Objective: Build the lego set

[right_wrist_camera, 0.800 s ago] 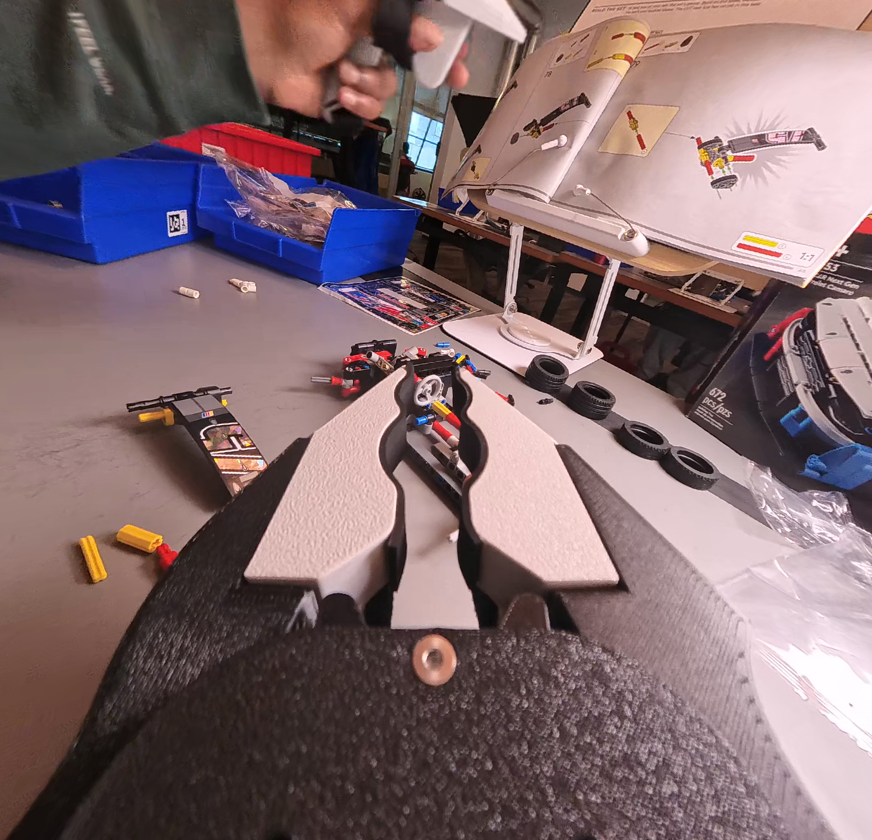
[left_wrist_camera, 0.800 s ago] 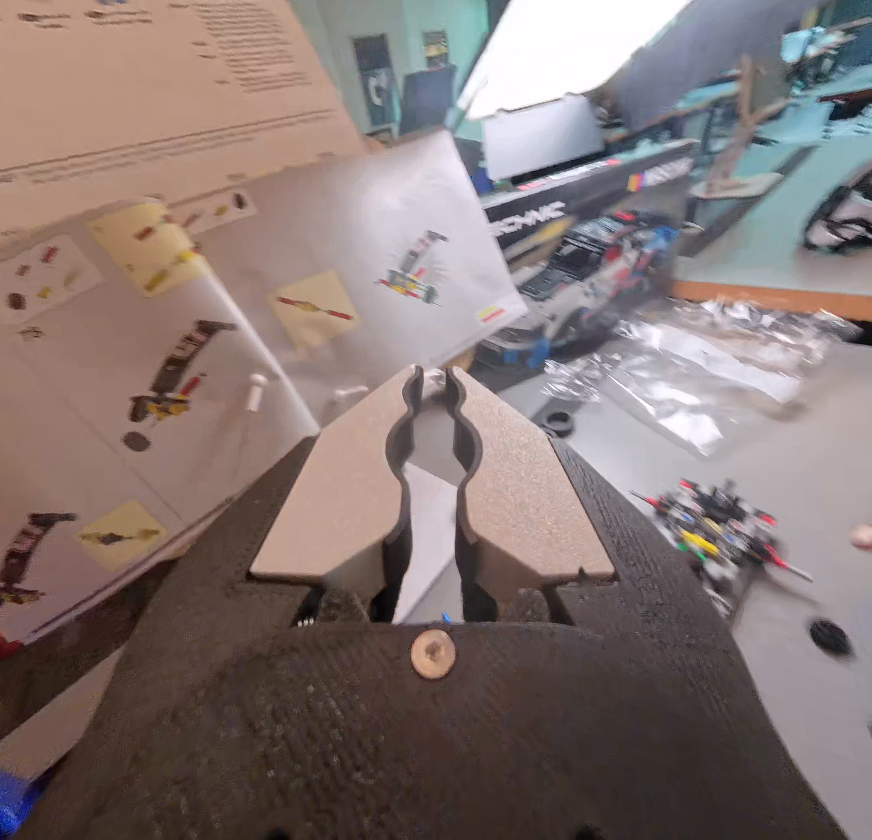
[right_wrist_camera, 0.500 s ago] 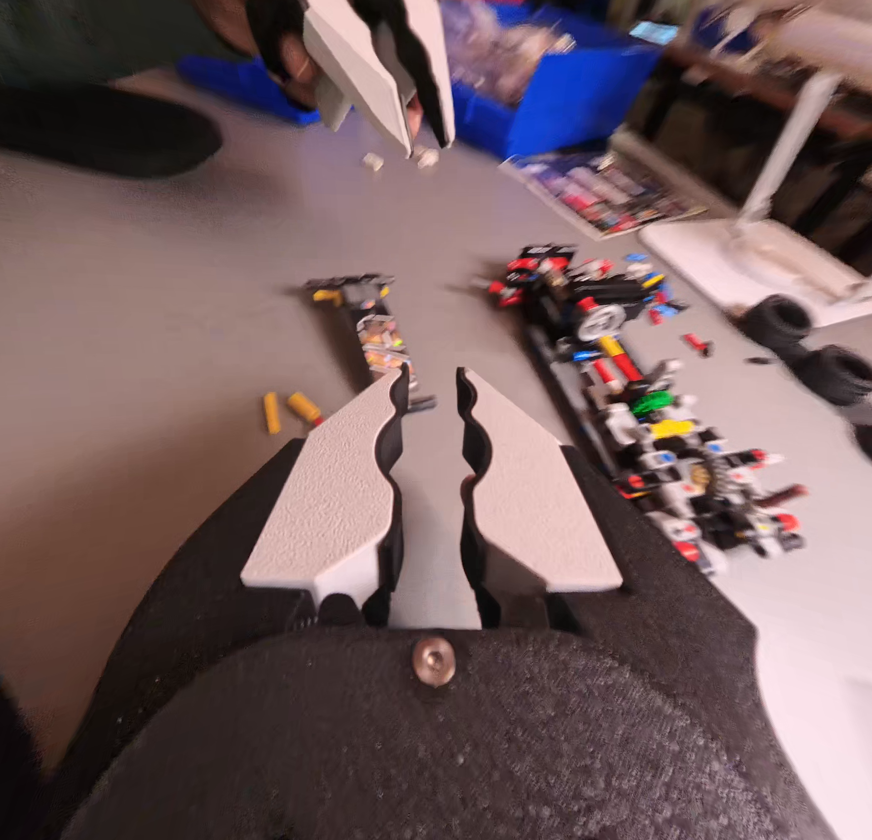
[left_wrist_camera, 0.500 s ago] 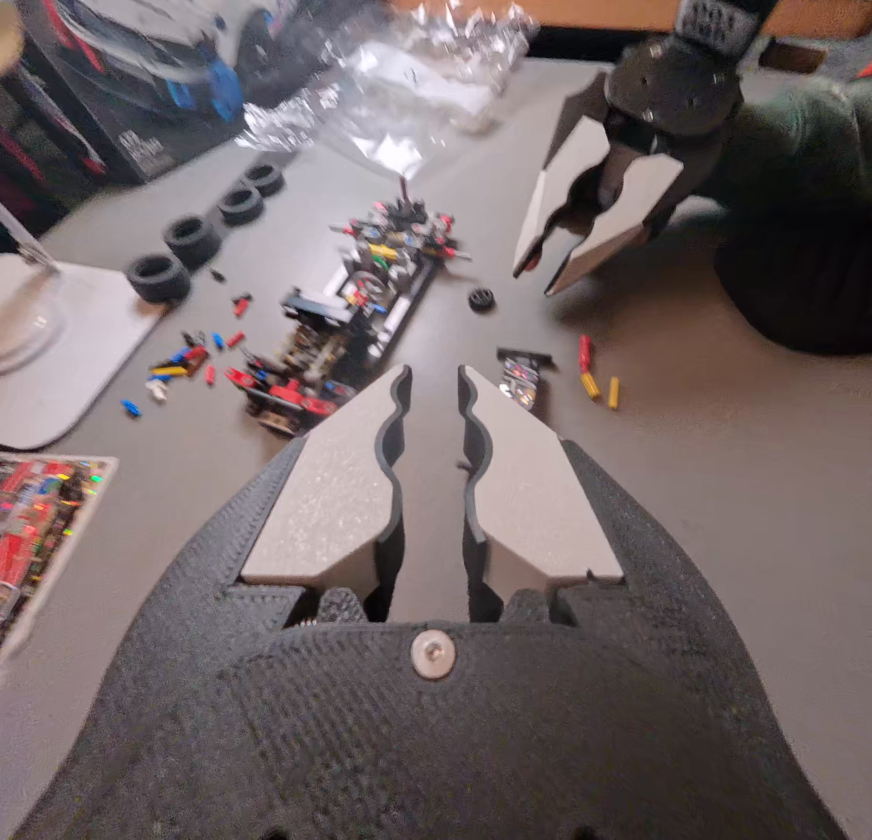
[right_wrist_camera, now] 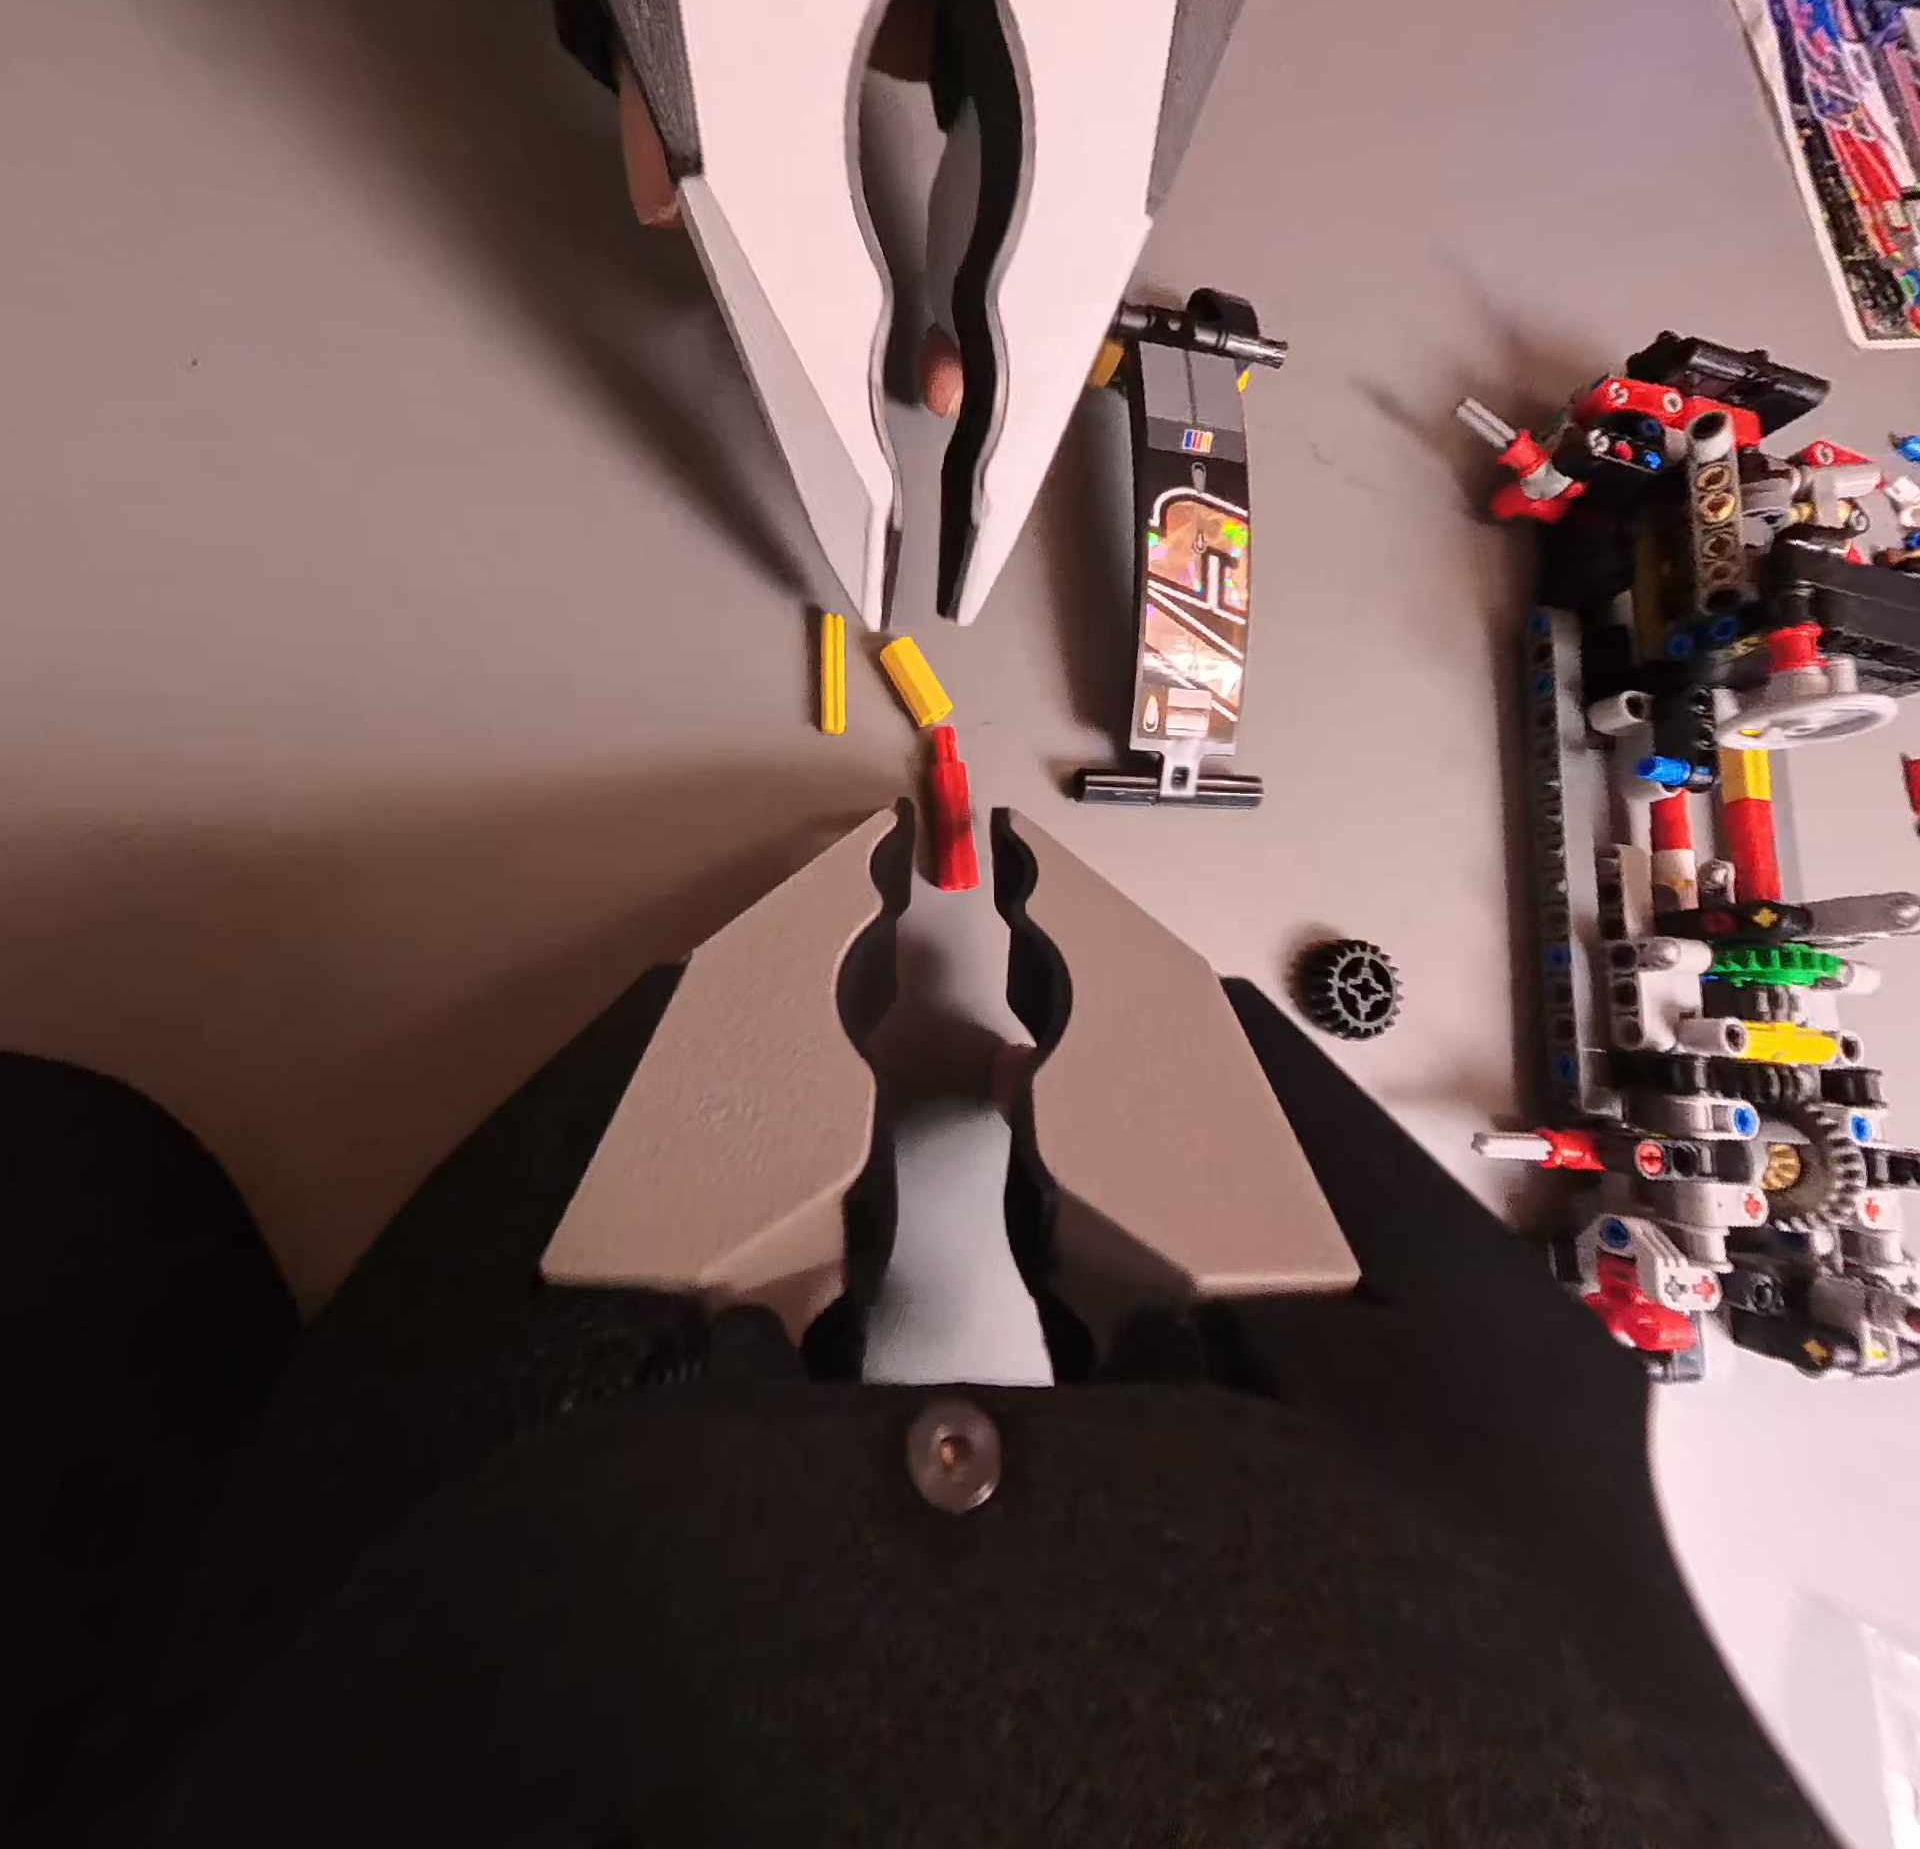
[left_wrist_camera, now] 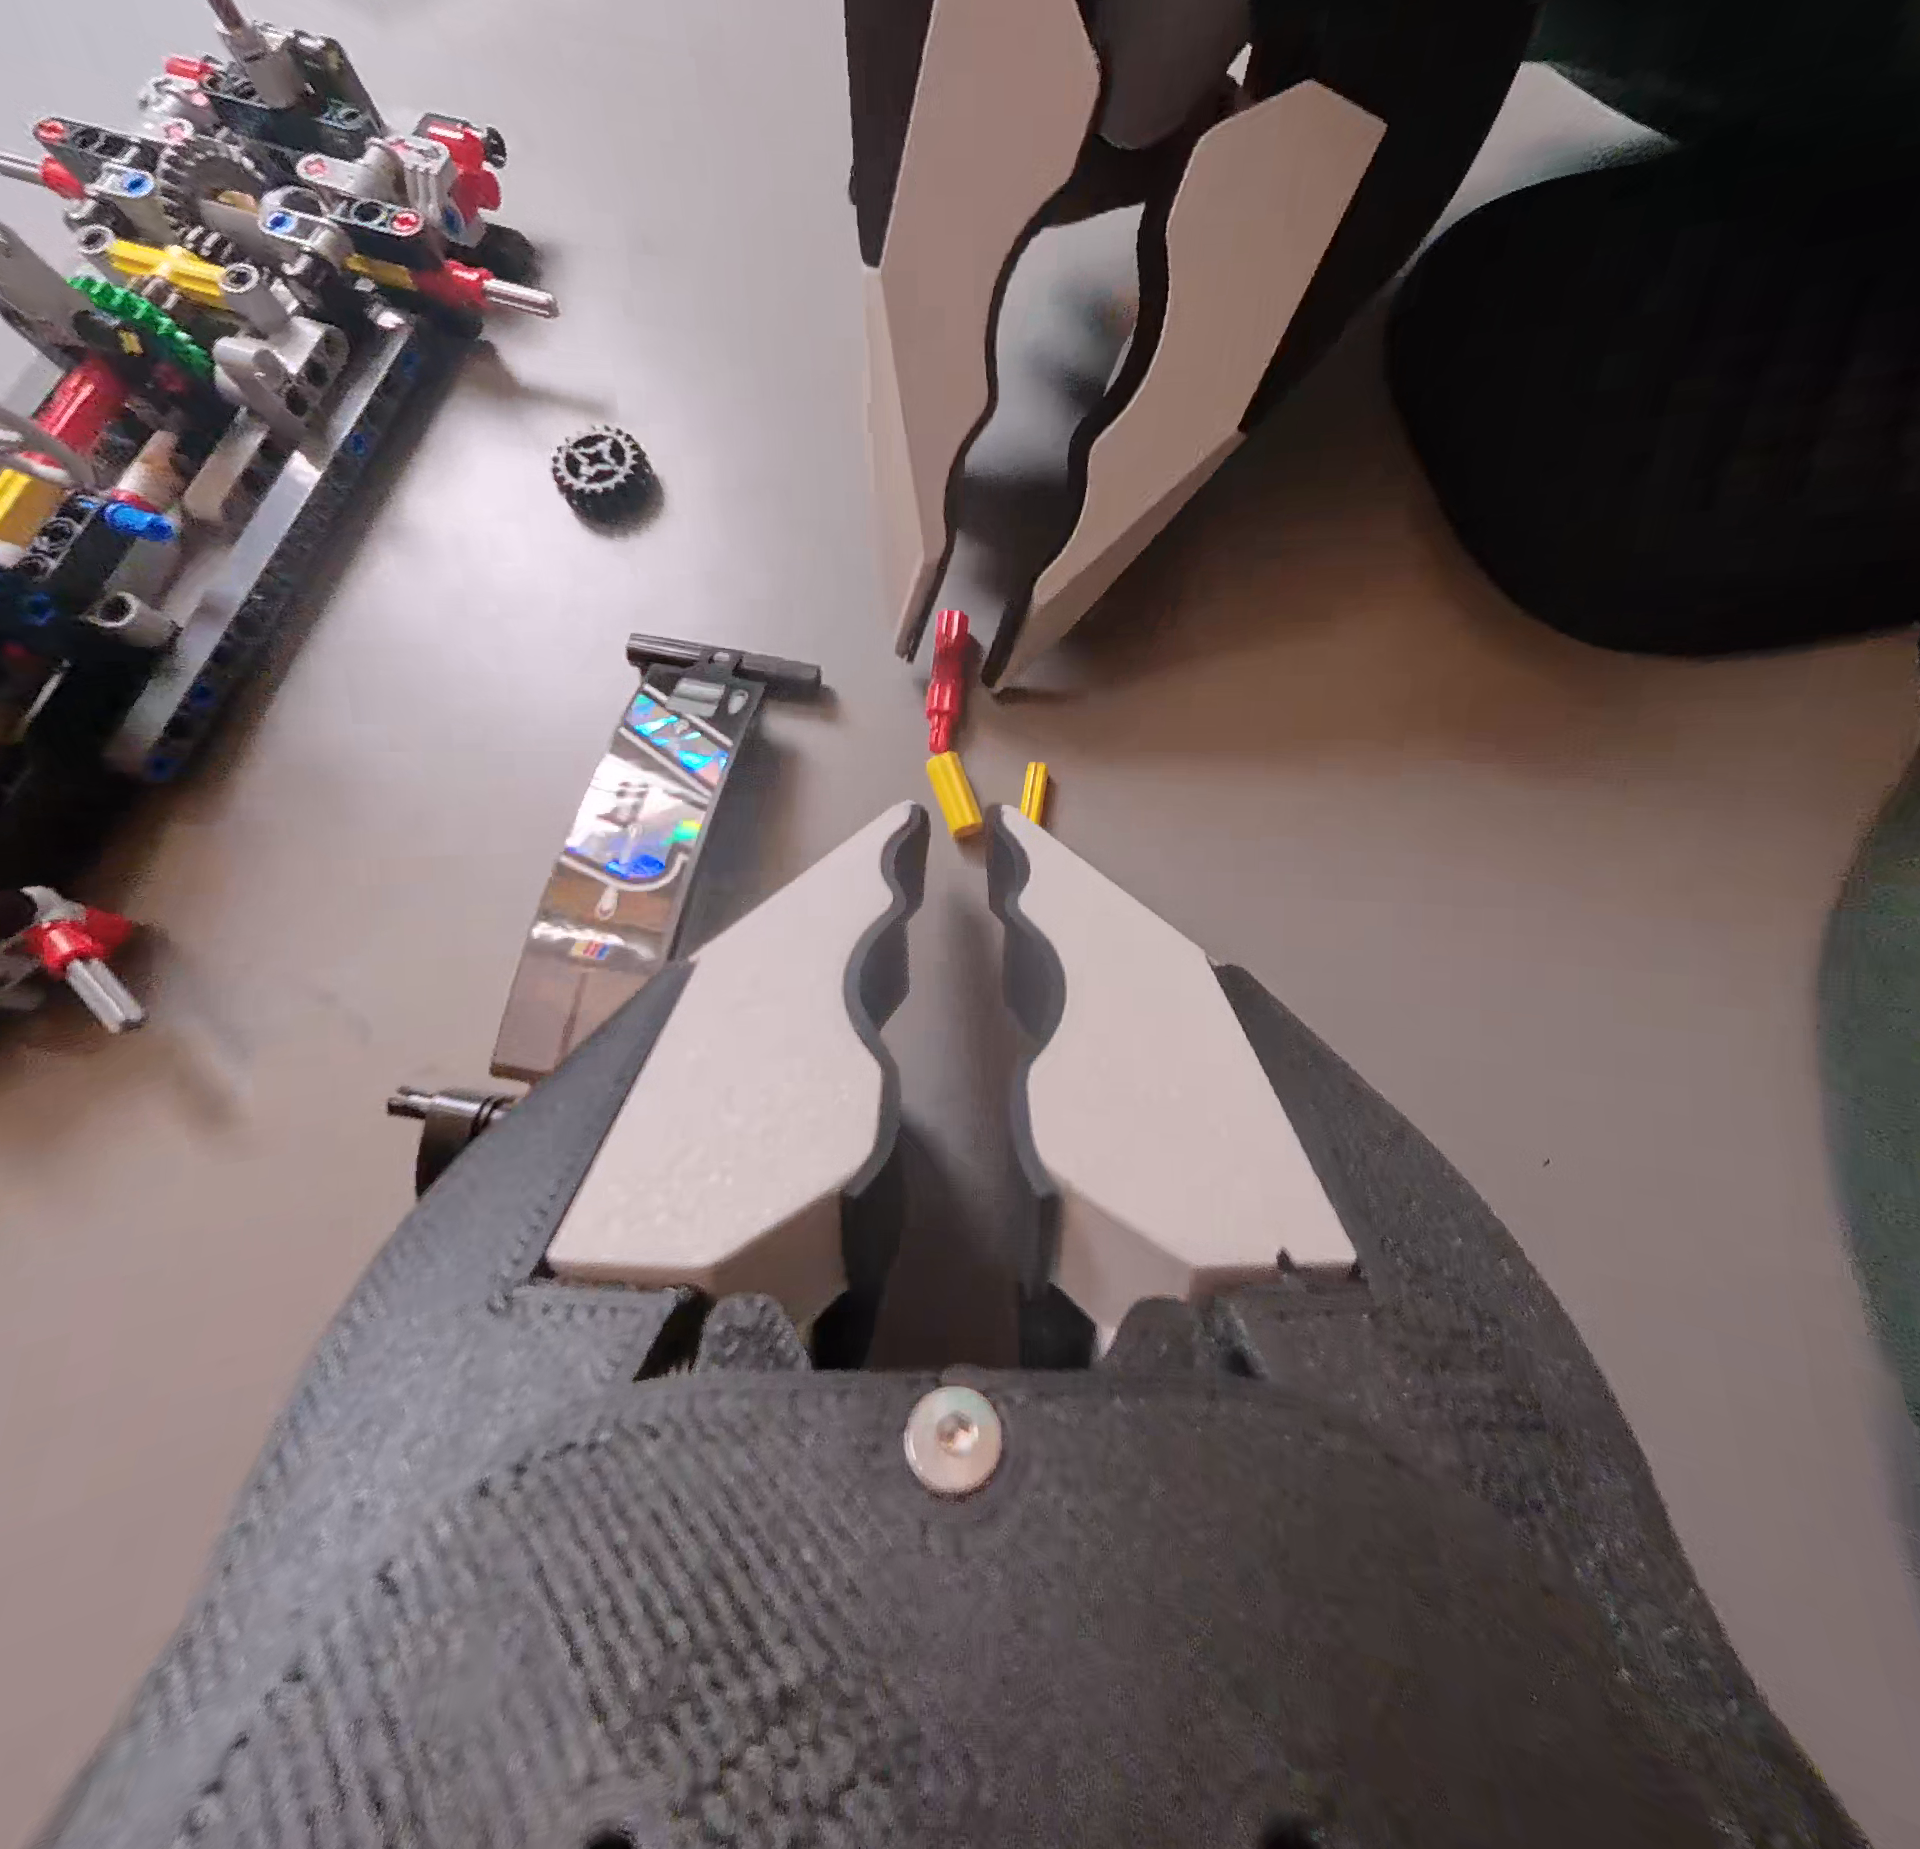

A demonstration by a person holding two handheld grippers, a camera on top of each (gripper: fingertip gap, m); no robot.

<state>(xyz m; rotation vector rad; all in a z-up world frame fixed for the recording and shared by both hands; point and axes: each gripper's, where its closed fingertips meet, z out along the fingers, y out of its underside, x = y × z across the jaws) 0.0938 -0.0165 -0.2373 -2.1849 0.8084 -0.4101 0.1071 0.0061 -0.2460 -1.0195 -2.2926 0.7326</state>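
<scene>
Red pin (right_wrist_camera: 950, 812) lies between right tongs' (right_wrist_camera: 945, 823) parted tips.

Both wrist views are aimed steeply down at the grey worktop (left_wrist_camera: 1455, 968) from close up, facing each other; the red pin (left_wrist_camera: 947, 672) (right_wrist_camera: 951, 823) is shared between them.

We've got two matching tools here: the left gripper (left_wrist_camera: 956, 825) shows pale grey wedge fingers (left_wrist_camera: 748, 1072) with wavy black inner edges, a textured black printed body and one silver screw (left_wrist_camera: 953, 1438); the right gripper (right_wrist_camera: 945, 823) looks just the same, beside a dark sleeve (right_wrist_camera: 114, 1311).
</scene>
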